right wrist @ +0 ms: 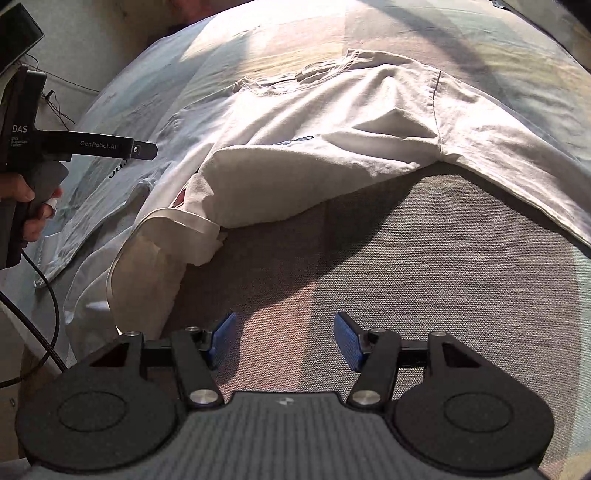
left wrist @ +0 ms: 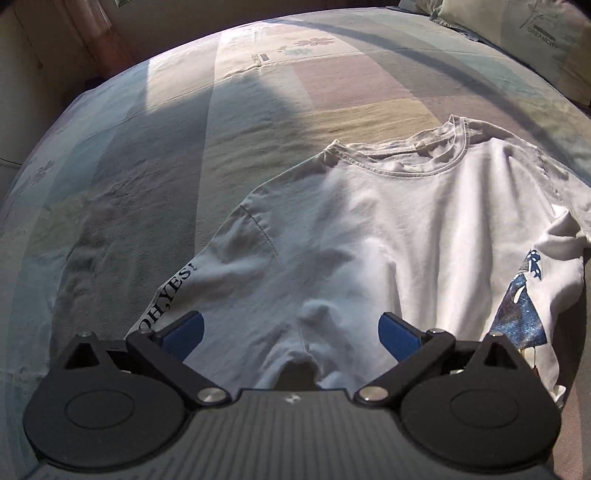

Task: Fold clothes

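A white T-shirt [left wrist: 388,229] lies on the bed with its collar [left wrist: 417,158] at the far end and its print facing down. "OH, YES!" lettering [left wrist: 173,295] and a blue glitter print [left wrist: 517,314] show at its folded edges. My left gripper [left wrist: 291,328] hangs open over the shirt's near end, with a small ridge of cloth between the blue pads [left wrist: 188,334] that neither pad touches. In the right wrist view the T-shirt [right wrist: 332,140] has one side folded in. My right gripper [right wrist: 284,334] is open over bare grey bed cover [right wrist: 406,277], apart from the shirt. A hand [right wrist: 29,206] holds the left gripper [right wrist: 146,150] at the left.
The patchwork bed cover [left wrist: 258,103] spreads beyond the shirt, part sunlit, part shadowed. A pillow [left wrist: 517,33] lies at the far right corner. A black cable [right wrist: 48,332] hangs off the bed's left side by a wall, below a dark screen [right wrist: 14,33].
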A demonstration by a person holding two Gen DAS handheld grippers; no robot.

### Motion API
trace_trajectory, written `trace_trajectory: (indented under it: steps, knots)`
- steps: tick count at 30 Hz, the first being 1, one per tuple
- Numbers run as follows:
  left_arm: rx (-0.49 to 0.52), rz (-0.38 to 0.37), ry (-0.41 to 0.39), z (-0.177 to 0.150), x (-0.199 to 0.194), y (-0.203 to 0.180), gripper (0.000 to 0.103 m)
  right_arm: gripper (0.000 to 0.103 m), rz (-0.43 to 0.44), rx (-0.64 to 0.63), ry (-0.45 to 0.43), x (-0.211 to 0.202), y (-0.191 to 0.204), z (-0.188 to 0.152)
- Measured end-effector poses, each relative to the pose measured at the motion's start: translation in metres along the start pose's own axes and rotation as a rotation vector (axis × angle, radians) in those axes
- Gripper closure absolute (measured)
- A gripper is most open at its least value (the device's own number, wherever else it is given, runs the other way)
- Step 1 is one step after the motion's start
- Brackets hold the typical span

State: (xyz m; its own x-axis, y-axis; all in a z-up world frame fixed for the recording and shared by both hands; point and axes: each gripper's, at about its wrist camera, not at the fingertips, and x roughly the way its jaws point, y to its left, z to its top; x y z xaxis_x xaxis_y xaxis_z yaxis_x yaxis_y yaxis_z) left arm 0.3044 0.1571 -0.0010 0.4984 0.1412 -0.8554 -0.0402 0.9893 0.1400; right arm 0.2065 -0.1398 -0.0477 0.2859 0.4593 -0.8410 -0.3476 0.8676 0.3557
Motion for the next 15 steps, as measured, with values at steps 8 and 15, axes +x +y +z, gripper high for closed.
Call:
trace_trajectory:
  steps: [8, 15]
  knots:
    - [0.201, -0.123, 0.009, -0.024, -0.020, -0.026, 0.002, 0.039, 0.076, -0.085, -0.004, 0.034, 0.034, 0.014]
    - [0.300, -0.275, 0.037, -0.040, -0.032, -0.040, 0.002, 0.036, -0.045, -0.229, -0.050, 0.083, 0.074, 0.032]
